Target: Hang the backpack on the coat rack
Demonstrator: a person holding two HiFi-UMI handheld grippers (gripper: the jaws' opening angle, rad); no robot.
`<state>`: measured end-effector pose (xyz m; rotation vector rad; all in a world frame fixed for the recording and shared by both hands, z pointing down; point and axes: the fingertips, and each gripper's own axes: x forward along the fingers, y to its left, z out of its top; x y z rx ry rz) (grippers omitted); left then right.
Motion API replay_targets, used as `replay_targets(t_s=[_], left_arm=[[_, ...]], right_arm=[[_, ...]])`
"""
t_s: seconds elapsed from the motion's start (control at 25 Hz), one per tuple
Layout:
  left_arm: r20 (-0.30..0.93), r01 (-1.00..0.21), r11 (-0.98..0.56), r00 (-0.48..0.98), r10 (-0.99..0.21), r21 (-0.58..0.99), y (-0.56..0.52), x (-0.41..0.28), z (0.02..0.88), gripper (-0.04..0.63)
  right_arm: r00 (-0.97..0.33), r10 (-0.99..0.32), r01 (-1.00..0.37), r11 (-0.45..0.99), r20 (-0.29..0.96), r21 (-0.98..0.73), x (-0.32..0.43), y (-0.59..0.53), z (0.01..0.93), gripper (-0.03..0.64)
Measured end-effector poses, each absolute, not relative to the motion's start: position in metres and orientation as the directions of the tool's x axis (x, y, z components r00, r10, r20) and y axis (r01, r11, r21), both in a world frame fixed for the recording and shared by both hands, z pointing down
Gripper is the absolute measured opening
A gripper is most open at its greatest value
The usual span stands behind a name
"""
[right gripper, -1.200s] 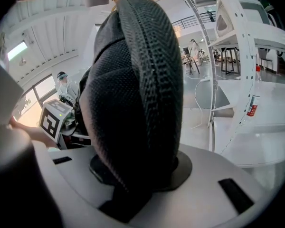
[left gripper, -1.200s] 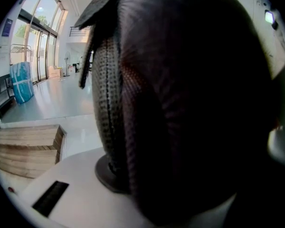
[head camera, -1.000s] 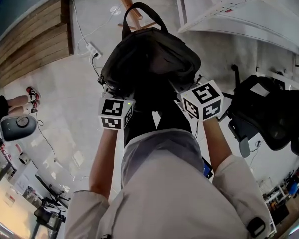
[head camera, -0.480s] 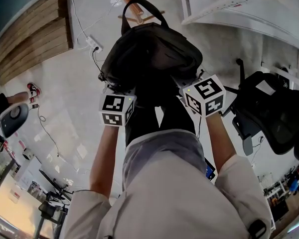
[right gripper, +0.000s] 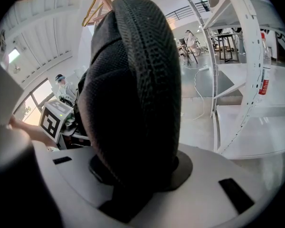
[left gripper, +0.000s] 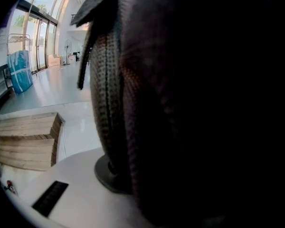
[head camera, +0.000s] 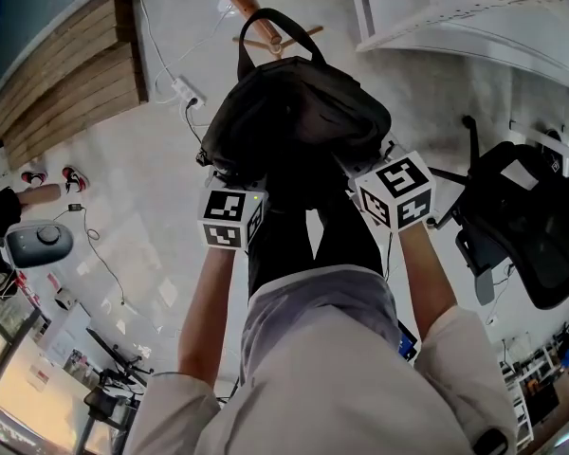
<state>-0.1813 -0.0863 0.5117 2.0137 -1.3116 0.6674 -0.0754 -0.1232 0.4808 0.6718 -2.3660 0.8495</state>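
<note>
Backpack: left gripper and right gripper are pinching it, jaws half-shut.
Risk: handle could be slipping past the coat rack peg.

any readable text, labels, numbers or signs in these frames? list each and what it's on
None readable.
Marker cubes: square black-and-white patterns only, no letters.
Red label on the white frame, right gripper view: too small to read.
White patch on the black chair: blurred, unreadable.
Backpack: no logo or print visible.
</note>
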Motion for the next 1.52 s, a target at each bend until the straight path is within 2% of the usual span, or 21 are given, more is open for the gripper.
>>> replay_targets(t_s=[1.52], left_arm=[[0.776, -0.931, -0.259, 0.359, -0.519, 0.257, -0.105, -0.199, 0.588, 0.126]], right_arm=[[-0.715, -0.255, -0.636, 0.625, 0.651, -0.453, -0.094, -0.147, 0.558, 0.132]])
